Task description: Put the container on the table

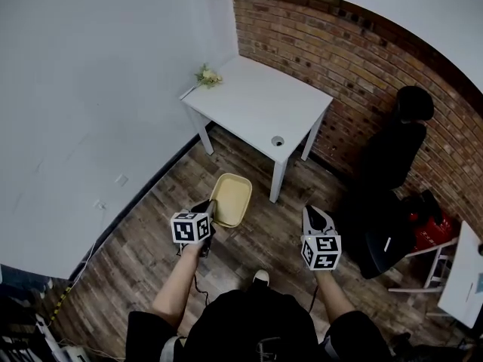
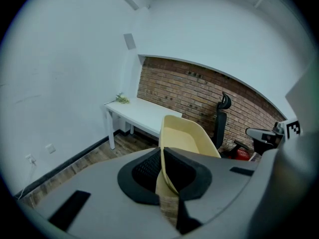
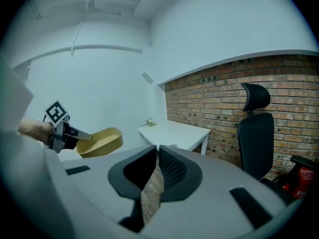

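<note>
A pale yellow plastic container [image 1: 230, 200] hangs over the wooden floor, held by its near rim in my left gripper [image 1: 208, 216]. In the left gripper view the container [image 2: 185, 138] rises from between the shut jaws. The white table [image 1: 260, 105] stands ahead against the white wall and the brick wall. My right gripper [image 1: 316, 219] is held to the right of the container, apart from it, jaws together with nothing between them. From the right gripper view the container [image 3: 101, 141] and my left gripper [image 3: 88, 137] show at left, the table [image 3: 174, 132] beyond.
A small sprig of flowers [image 1: 208, 76] lies at the table's far left corner and a small round thing [image 1: 278, 140] near its front edge. A black office chair [image 1: 398, 145] stands right of the table by the brick wall. A red object [image 1: 429, 228] sits on the floor.
</note>
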Demonstrator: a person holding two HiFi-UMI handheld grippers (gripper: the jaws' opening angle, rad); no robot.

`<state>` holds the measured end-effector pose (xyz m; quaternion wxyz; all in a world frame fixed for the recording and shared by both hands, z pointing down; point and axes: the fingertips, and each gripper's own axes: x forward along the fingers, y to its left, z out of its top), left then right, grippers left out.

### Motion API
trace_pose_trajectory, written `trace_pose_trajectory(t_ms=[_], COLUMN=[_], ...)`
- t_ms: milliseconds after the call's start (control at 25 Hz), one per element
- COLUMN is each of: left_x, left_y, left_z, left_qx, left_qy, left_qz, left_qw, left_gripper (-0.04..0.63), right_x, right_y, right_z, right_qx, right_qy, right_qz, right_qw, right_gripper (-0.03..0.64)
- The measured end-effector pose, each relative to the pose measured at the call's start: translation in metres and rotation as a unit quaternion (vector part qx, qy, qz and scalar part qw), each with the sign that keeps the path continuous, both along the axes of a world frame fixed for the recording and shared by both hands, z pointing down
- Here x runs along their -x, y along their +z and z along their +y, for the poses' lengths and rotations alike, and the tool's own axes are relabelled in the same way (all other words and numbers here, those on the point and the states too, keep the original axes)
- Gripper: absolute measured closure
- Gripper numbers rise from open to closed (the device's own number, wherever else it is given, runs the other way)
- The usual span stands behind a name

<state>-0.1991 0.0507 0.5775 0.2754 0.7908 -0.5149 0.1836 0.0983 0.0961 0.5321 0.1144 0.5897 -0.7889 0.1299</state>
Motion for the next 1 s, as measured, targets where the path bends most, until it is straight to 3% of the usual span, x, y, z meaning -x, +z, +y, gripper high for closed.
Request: trace_pose_trajectory(t_ms=[1000], left_x=[-0.043], left_y=[0.016], left_z=[-0.098], left_qx=[-0.002], left_qy=[0.018], left_qz=[0.012], left_qw=[0.9998], left_gripper=[0.568], right_x=[-0.017], right_y=[0.019], right_z=[-0.082], right_qx=[0.006], right_qy=[-0.002], right_qz=[0.005], right_qw=[1.0], right_gripper=[0.59])
